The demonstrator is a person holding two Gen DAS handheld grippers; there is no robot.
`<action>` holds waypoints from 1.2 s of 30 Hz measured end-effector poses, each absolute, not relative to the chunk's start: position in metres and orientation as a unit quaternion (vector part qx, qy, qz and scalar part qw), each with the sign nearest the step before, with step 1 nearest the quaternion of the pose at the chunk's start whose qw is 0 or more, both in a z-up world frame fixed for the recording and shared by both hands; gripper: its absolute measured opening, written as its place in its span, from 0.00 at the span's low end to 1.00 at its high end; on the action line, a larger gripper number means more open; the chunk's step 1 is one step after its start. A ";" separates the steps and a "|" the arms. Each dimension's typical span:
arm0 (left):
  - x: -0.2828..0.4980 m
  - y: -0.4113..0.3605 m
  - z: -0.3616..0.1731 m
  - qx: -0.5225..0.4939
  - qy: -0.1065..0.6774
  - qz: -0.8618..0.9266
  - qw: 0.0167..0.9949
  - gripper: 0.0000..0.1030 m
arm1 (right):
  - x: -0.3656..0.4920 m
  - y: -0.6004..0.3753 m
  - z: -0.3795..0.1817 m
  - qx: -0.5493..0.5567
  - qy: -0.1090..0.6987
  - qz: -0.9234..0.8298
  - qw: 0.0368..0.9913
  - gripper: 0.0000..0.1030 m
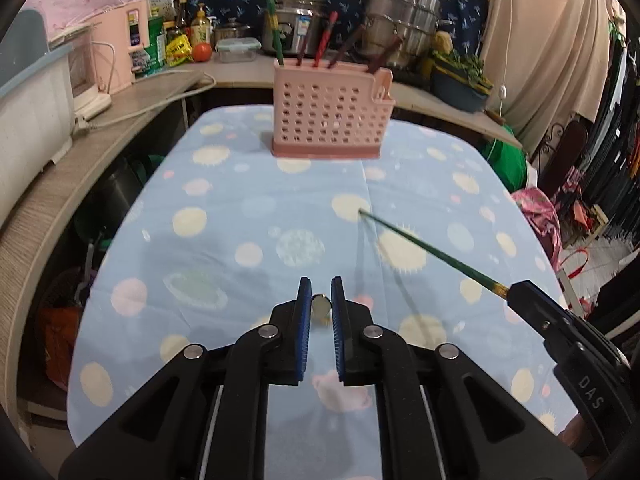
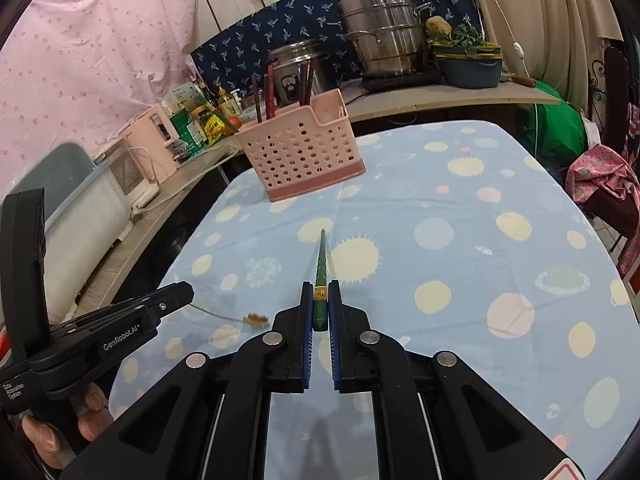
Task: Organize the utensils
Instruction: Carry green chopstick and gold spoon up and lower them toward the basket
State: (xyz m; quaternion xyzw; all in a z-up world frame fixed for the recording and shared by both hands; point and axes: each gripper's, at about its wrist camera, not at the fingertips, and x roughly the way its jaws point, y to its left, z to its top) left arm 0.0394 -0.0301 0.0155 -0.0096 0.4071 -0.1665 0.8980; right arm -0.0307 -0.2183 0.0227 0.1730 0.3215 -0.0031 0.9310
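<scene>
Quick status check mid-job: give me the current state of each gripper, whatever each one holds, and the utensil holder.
Left gripper: shut on a thin metal utensil, seen end-on; what kind I cannot tell.
Right gripper: shut on green chopstick, tip pointing ahead toward the holder.
Green chopstick: held clear above the tablecloth, not yet in the holder.
Pink utensil holder: upright on the tablecloth, several chopsticks already standing in it.

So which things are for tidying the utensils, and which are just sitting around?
For the job:
- green chopstick in the right gripper
- thin metal utensil in the left gripper
- pink perforated plastic holder
- red and dark chopsticks standing in it

Just lying about:
- stacked steel pots
- bottles and jars
- red tomato
- blue bowl of greens
</scene>
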 end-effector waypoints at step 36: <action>0.214 -0.037 0.205 -0.013 0.259 -0.128 0.957 0.01 | 0.146 -0.259 0.225 0.180 0.129 -0.005 0.975 0.07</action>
